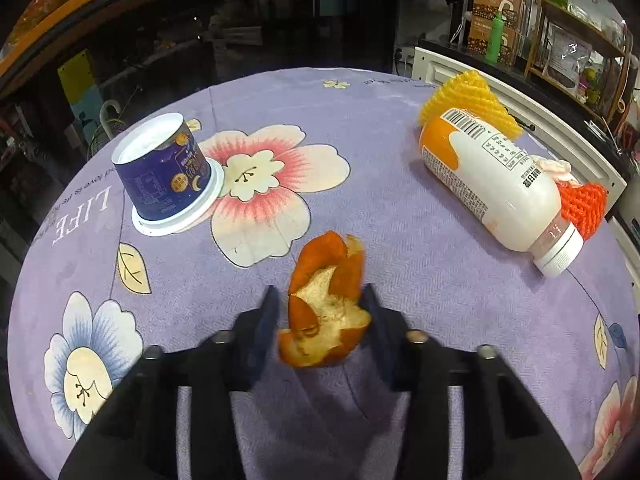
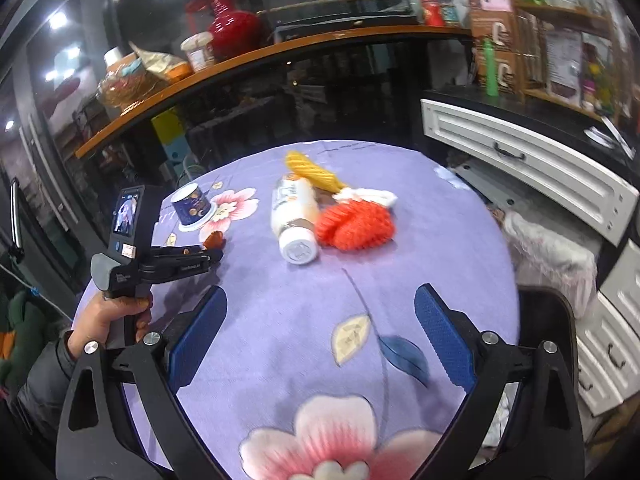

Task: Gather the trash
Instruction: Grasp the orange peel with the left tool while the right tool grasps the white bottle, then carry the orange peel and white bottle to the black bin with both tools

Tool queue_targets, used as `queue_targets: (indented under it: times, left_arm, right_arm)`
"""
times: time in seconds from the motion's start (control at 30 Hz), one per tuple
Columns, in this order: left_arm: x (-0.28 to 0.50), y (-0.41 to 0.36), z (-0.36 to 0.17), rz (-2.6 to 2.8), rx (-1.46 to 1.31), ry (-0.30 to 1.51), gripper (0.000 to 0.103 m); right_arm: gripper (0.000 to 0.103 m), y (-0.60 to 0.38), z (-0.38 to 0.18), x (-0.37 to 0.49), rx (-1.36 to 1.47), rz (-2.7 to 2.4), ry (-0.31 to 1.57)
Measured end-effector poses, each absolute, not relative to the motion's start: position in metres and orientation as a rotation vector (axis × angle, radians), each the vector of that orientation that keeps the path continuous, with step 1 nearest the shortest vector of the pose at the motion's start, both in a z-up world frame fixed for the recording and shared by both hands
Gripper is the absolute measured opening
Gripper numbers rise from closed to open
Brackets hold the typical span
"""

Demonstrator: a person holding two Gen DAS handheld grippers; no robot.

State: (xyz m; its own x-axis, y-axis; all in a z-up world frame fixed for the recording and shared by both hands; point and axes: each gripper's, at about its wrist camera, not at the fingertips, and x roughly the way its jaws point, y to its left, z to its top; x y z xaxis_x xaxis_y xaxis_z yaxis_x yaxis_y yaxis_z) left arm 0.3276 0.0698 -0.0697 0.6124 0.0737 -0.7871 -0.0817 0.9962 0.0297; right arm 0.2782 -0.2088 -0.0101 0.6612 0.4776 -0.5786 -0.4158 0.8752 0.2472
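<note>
An orange peel (image 1: 326, 304) sits between the fingers of my left gripper (image 1: 320, 300), whose pads press it from both sides just above the purple flowered tablecloth (image 1: 400, 160). In the right wrist view the left gripper (image 2: 212, 250) shows at the left with the peel (image 2: 214, 240) at its tip, held by a person's hand (image 2: 108, 320). My right gripper (image 2: 320, 308) is open over the near cloth with nothing between its fingers. Further off are an upturned blue cup (image 1: 164, 176), a white bottle (image 1: 496, 184) on its side, a yellow foam net (image 1: 472, 100) and an orange foam net (image 1: 584, 204).
White drawer fronts (image 2: 520, 164) run along the table's right side. A wooden counter (image 2: 240, 68) with a red vase and jars stands behind. A dark chair back (image 2: 548, 308) is at the right edge. A pale foam net (image 2: 372, 196) lies beside the orange one.
</note>
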Motion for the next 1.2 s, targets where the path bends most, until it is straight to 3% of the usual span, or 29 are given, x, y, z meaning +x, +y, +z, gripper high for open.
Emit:
queue_targets:
  times: [0.2,0.77,0.9,0.97,1.2]
  left_arm:
    - [0.323,0.083,-0.067,0.061,-0.09,0.884,0.026]
    - [0.308,0.098,-0.036,0.086,-0.13,0.738,0.025]
    - [0.308,0.098,-0.037,0.069,-0.146,0.741,0.025]
    - [0.308,0.097,-0.037,0.071,-0.137,0.741,0.025]
    - [0.308,0.097,-0.039,0.073,-0.134,0.741,0.025]
  right_arm:
    - [0.094,-0.164,-0.008,0.306,0.032,0.587,0.714]
    - [0.093,-0.048,-0.049,0.449,-0.225,0.527,0.933]
    - [0.081,-0.031,-0.066,0.457,-0.327,0.487,0.944]
    - [0.067,-0.022,-0.073,0.459,-0.374,0.475,0.95]
    - [0.062,-0.025,-0.068,0.446,-0.32,0.498,0.921]
